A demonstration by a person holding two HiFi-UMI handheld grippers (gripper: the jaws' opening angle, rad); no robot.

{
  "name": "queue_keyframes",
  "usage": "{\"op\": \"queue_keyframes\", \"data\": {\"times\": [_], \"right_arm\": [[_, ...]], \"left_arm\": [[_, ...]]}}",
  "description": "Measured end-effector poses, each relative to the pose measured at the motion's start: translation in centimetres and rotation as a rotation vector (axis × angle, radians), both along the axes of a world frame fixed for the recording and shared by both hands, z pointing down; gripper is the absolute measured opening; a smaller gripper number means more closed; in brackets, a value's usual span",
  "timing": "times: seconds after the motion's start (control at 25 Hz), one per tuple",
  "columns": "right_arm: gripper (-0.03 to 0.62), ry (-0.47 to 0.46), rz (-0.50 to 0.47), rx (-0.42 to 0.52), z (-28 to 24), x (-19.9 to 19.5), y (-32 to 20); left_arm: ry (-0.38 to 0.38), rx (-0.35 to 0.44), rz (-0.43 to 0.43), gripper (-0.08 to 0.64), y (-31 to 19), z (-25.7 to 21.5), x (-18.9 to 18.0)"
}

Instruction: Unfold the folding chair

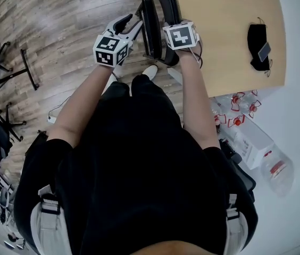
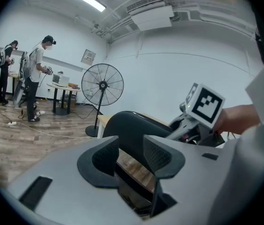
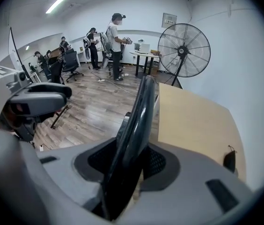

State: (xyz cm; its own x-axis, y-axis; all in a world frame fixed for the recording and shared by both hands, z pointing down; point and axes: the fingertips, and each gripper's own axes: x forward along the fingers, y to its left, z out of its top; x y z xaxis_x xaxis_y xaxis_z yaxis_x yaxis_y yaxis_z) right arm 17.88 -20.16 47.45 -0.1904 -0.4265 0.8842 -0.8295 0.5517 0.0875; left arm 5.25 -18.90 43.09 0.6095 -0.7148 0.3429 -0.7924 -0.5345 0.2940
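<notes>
Black panels, close together and upright: the folding chair (image 1: 151, 28) stands folded on the plank floor (image 1: 59, 20). In the head view it sits hard against the left edge of the pale wooden table (image 1: 230, 31), short of the table's near corner. We stand over it, both arms reaching forward.

We note the right gripper (image 3: 134, 159) first. Its fingers are clamped on one thin chair panel, which runs edge-on up between the pads. The table top lies just to the right of that panel.

Then the left gripper (image 2: 131, 144). Its fingers are narrow, with a slim gap between the pads. Through the gap we see floorboards and the chair's dark rounded edge beyond. Whether either pad touches the chair we cannot tell. From overhead this gripper sits just left of the chair, roughly level with the right one.

Near the table's right edge lies a small dark object (image 1: 259, 47). Clear bottles with red caps (image 1: 240, 102) lie on the floor beside the table's near edge. Further back in the room are a pedestal fan (image 3: 183, 48) and several people (image 3: 115, 36) near desks.
</notes>
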Motion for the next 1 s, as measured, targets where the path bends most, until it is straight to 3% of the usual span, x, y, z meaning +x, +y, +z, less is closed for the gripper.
{"op": "queue_keyframes", "data": {"times": [0.32,0.76,1.0], "right_arm": [[0.149,-0.04,-0.028,-0.011,0.3,-1.0,0.1],[0.15,-0.067,-0.048,-0.012,0.4,-1.2,-0.1],[0.15,-0.075,-0.055,-0.014,0.6,-1.2,-0.3]], "left_arm": [[-0.047,-0.145,-0.011,0.173,-4.2,6.9,2.0],[-0.1,-0.445,-0.17,0.207,-9.2,16.6,3.1],[-0.134,-0.519,-0.227,0.242,-11.4,20.2,4.3]]}}
